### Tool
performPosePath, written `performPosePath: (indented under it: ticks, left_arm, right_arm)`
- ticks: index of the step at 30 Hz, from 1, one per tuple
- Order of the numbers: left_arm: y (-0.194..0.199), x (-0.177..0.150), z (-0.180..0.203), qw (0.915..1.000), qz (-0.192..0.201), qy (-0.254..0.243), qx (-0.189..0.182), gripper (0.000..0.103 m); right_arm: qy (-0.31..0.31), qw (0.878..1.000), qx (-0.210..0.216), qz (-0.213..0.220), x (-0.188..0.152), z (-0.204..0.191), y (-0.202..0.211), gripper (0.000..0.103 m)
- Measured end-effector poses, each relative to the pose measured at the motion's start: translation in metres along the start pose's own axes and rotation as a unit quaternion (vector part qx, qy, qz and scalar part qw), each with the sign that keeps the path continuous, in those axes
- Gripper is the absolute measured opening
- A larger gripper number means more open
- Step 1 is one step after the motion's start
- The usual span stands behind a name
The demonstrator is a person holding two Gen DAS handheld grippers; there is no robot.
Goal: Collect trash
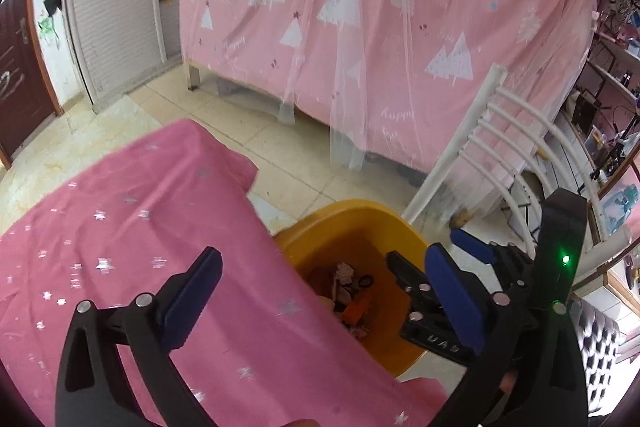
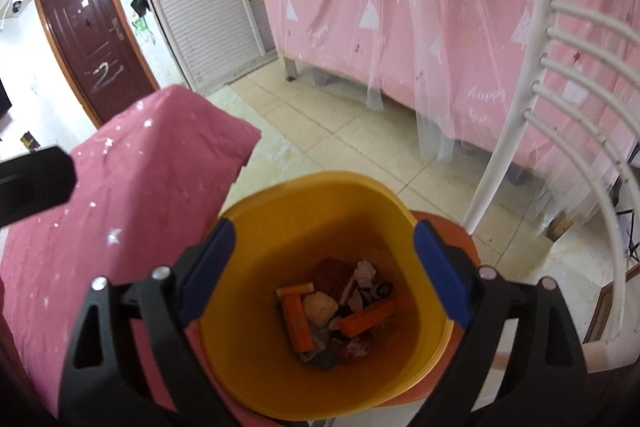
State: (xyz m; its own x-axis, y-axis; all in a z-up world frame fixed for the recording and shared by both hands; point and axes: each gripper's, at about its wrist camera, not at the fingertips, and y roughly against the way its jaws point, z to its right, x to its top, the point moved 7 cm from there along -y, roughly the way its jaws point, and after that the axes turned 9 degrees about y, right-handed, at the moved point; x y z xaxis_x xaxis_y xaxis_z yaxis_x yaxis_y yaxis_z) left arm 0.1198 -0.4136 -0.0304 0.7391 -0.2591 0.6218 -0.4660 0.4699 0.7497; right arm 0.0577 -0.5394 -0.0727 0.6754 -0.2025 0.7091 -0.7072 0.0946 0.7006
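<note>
Left gripper (image 1: 320, 297): jaws spread wide with nothing between them, held over the edge of the pink starred tablecloth (image 1: 132, 227).
Right gripper (image 2: 320, 267): jaws wide apart and empty, poised directly above the yellow bin (image 2: 256, 307).
Trash (image 2: 340, 311): orange sticks, crumpled paper and wrappers piled at the bottom of the bin.
Bin: stands on the tiled floor (image 2: 340, 131), just beside the table, near the white chair (image 2: 560, 99).
Behind: pink tree-print bed curtain (image 1: 400, 7).

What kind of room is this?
Likely a bedroom in a home: a bed frame draped in a pink tree-print sheet, a louvered wardrobe by the door, and a white chair beside the yellow trash bin.
</note>
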Motion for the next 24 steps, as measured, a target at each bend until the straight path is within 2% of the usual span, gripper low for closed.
performPosePath:
  ticks: [2,5,8,14,16,24]
  left_arm:
    - [0.014,0.001,-0.008,0.9998,0.019,0.002,0.005,0.095]
    - [0.038,0.001,-0.024,0.9987,0.049,0.003,0.016,0.095]
    - [0.059,-0.001,-0.043,0.9967,0.075,0.014,0.026,0.095]
    - [0.101,-0.012,-0.096,0.9899,0.118,0.057,0.056,0.095]
    - [0.115,-0.019,-0.118,0.9855,0.134,0.071,0.076,0.095]
    - [0.155,-0.051,-0.179,0.9749,0.159,0.105,0.115,0.095]
  right_arm:
    - [0.004,1.000,-0.007,0.013,0.004,-0.005,0.011,0.088]
    - [0.021,0.999,-0.017,0.034,0.010,-0.018,0.031,0.095]
    - [0.038,0.998,-0.025,0.051,0.015,-0.034,0.048,0.095]
    - [0.061,0.995,0.001,0.082,0.026,-0.083,0.076,0.097]
    - [0.075,0.993,0.012,0.091,0.028,-0.105,0.083,0.097]
    - [0.113,0.988,0.035,0.099,0.021,-0.175,0.093,0.097]
